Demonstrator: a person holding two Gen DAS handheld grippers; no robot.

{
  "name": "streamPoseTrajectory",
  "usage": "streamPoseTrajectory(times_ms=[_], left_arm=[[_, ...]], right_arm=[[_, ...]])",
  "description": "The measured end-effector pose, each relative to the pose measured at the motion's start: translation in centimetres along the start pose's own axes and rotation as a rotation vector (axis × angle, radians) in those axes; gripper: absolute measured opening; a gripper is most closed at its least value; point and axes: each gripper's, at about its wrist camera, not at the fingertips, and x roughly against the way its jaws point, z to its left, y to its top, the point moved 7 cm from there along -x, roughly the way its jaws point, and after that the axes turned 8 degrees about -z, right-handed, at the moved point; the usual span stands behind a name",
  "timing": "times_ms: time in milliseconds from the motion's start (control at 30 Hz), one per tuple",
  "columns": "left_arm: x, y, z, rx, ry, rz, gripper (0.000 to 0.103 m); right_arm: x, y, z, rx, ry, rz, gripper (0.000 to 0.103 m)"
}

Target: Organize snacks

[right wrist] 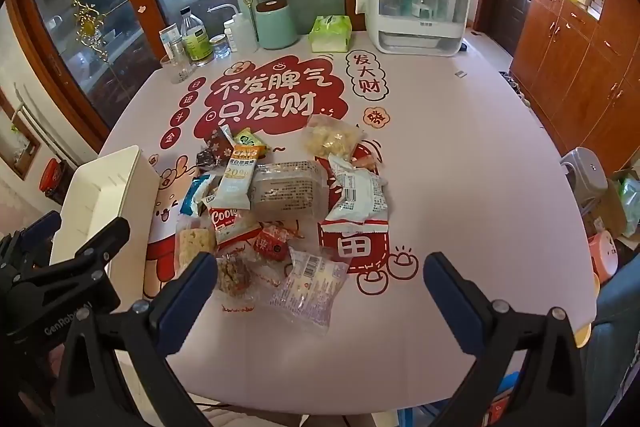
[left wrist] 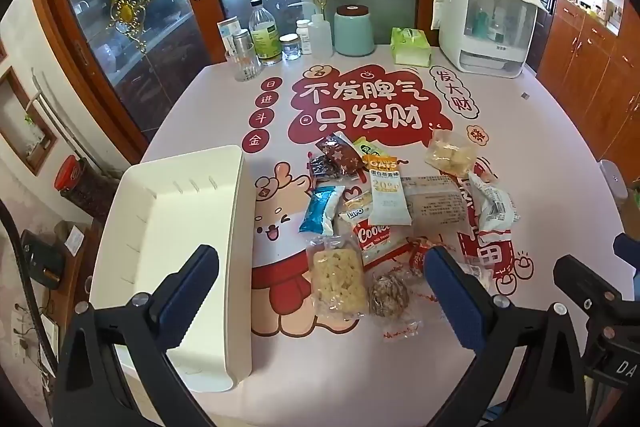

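- The left hand-held gripper (left wrist: pixel 320 291), black-framed with blue pads, hangs above the near edge of the desk (left wrist: pixel 540 155) with its fingers wide apart and nothing between them; its left finger lies over the white rectangular plastic bin (left wrist: pixel 168 227), its right finger over the near edge of the snack heap
- The right hand-held gripper (right wrist: pixel 320 291) of the same build is also spread wide and holds nothing; it hovers near the front of the desk, to the right of the heap
- The white bin sits at the near left of the desk, open side up, just beside the snacks
- Nearest in the heap: a clear packet of pale puffed-rice cake (left wrist: pixel 340 279); a clear wrapper with a brown nutty ball (left wrist: pixel 388 293); a clear barcoded packet of pale pieces (right wrist: pixel 308 283); a red wrapped sweet (right wrist: pixel 272 243)
- Middle of the heap: a red-and-white "Cookies" packet (left wrist: pixel 374 239); a blue foil sachet (left wrist: pixel 320 211); a white oat-bar wrapper with an orange top (left wrist: pixel 386 193); a grey-brown block in clear film (left wrist: pixel 436 205); a white crumpled bag with a barcode (left wrist: pixel 494 205)
- Farther: dark brown wrapped bars (left wrist: pixel 336 157); a clear bag of pale yellow chunks (left wrist: pixel 450 151)
- Far edge: a mint-green canister with a brown lid (left wrist: pixel 354 31); a green tissue pack (left wrist: pixel 411 45); a white lidded appliance (left wrist: pixel 486 23); bottles and jars (left wrist: pixel 264 35) at far left
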Motion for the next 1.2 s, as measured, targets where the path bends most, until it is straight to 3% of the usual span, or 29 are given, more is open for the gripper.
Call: streamPoseTrajectory(times_ms=[167,267,533,767,1200], left_arm=[[-0.2,0.5,-0.1,0.001,-0.049,0.04,0.102],[-0.1,0.8,-0.1,0.002,-0.081,0.031,0.102],[-0.5,1.7,-0.2,0.013,-0.144,-0.007,0.102],[0.0,1.9,0.0,-0.018,-0.152,-0.039,0.102],[-1.1,0.3,0.2,-0.04,-0.2,0.016,0.102]], right_arm=[[0.0,0.3,-0.1,0.02,-0.007,-0.002,0.103],[0.2,0.2,0.6,0.043,-0.045,-0.01,0.103],[-0.1,0.4,0.4,-0.006,-0.049,-0.01,0.103],[0.1,0.8,0.9,-0.02,-0.051,-0.018,0.103],[0.4,-1.0,1.9,-0.047,-0.072,0.0,0.103]])
